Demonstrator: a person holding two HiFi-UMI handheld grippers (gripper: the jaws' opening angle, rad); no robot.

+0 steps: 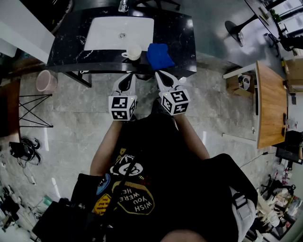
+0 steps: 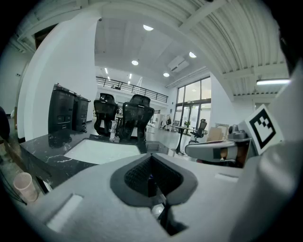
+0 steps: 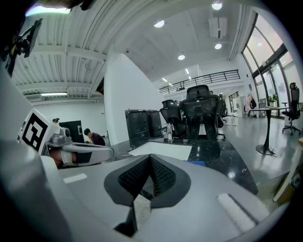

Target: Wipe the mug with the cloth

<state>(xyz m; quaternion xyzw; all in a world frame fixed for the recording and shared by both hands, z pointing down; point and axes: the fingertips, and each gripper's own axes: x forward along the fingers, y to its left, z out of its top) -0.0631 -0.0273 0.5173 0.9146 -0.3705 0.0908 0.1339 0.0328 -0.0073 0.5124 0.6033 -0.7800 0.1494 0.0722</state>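
Mug (image 1: 134, 52) is sitting at the sink's (image 1: 109, 35) near-right corner, blue cloth (image 1: 159, 55) lying just right of the sink. Left gripper (image 1: 126, 80) and right gripper (image 1: 164, 79) are hovering short of the sink, jaws pressed together, pinching nothing.

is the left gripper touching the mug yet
Apart. The head view shows the left gripper held short of the counter, with a strip of bare black counter edge between its tips and the mug.

Cloth and faucet only partly showing
The right gripper (image 3: 150, 172) is hiding all but a blue sliver of the cloth (image 3: 198, 163); the head view's top edge is cutting off the faucet (image 1: 123, 5).
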